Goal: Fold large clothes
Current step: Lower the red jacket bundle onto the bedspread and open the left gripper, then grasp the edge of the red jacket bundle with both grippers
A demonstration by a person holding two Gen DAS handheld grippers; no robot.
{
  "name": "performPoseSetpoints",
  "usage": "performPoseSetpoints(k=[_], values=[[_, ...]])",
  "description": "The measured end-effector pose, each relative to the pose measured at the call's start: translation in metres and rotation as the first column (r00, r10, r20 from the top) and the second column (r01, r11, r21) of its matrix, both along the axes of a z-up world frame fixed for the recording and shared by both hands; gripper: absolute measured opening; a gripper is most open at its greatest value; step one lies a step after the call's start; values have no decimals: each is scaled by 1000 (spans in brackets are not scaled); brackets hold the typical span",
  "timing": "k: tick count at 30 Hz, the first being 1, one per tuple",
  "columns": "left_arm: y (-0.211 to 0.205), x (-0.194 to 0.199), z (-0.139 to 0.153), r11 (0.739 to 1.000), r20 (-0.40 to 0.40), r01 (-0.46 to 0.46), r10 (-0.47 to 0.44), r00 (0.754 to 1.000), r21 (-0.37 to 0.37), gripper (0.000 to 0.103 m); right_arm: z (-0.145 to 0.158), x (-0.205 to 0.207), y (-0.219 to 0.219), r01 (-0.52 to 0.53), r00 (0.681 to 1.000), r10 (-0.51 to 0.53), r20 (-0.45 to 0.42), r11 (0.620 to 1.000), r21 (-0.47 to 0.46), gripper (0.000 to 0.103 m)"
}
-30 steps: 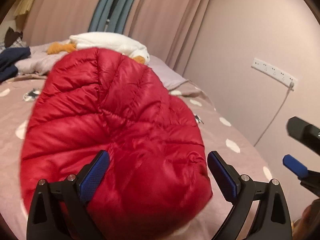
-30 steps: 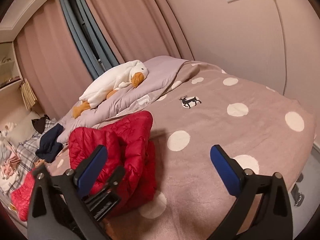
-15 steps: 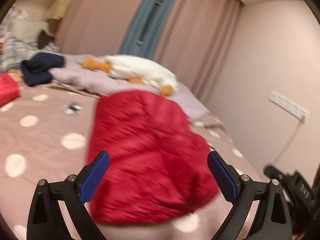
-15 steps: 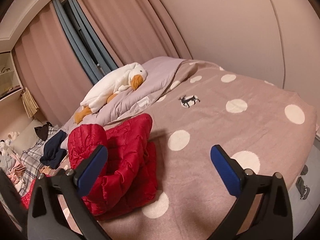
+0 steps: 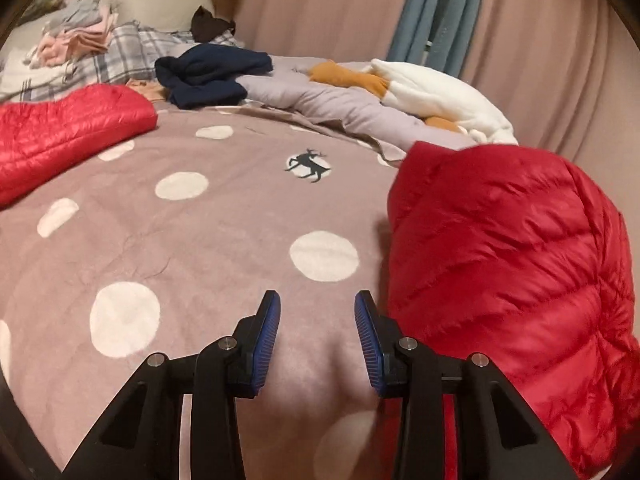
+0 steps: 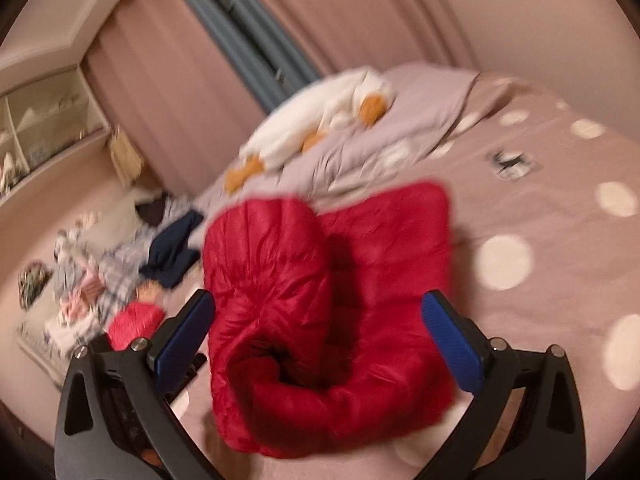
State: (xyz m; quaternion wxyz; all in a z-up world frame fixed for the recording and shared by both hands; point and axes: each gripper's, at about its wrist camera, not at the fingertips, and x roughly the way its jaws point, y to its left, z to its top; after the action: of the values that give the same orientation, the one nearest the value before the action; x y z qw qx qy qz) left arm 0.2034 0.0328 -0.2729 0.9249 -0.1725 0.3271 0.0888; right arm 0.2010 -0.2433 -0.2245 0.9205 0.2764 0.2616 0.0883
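A folded red puffer jacket [image 5: 508, 264] lies on the pink dotted bedspread [image 5: 208, 248], to the right of my left gripper [image 5: 317, 320]. The left gripper is empty, its blue pads a narrow gap apart, over bare bedspread. In the blurred right wrist view the same jacket [image 6: 320, 308] lies bundled in front of my right gripper [image 6: 320, 328]. That gripper is wide open, one pad on each side of the jacket's near end, not gripping it. A second red puffer garment [image 5: 60, 132] lies at the far left of the bed; it also shows in the right wrist view [image 6: 134, 320].
A white goose plush [image 5: 432, 96] lies on a lilac quilt [image 5: 320, 108] along the back. A navy garment [image 5: 212, 76] and a pile of plaid and pink clothes [image 5: 80, 40] lie at the back left. Pink curtains [image 5: 320, 8] hang behind the bed.
My left gripper has swung left off the jacket and narrowed from wide open to a small gap. My right gripper has moved left onto the jacket, which now lies between its open pads.
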Motion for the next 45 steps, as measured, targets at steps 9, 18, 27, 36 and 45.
performPoseSetpoints(k=[9, 18, 27, 36, 45], values=[[-10, 4, 2, 998, 12, 58, -58, 998, 9, 39, -37, 8, -18, 58, 998, -56, -32, 994, 89, 22], [-51, 3, -2, 971, 40, 238, -238, 971, -12, 39, -51, -8, -32, 268, 952, -284, -111, 953, -140, 24], [-84, 9, -20, 959, 0, 267, -269, 963, 98, 39, -86, -5, -33, 249, 935, -299, -190, 936, -251, 26], [-83, 14, -25, 956, -22, 280, -279, 960, 85, 39, -84, -3, -35, 247, 934, -296, -198, 939, -238, 28], [-80, 14, -24, 964, -24, 257, -256, 966, 67, 39, -77, -5, -39, 314, 905, -371, -207, 912, -263, 62]])
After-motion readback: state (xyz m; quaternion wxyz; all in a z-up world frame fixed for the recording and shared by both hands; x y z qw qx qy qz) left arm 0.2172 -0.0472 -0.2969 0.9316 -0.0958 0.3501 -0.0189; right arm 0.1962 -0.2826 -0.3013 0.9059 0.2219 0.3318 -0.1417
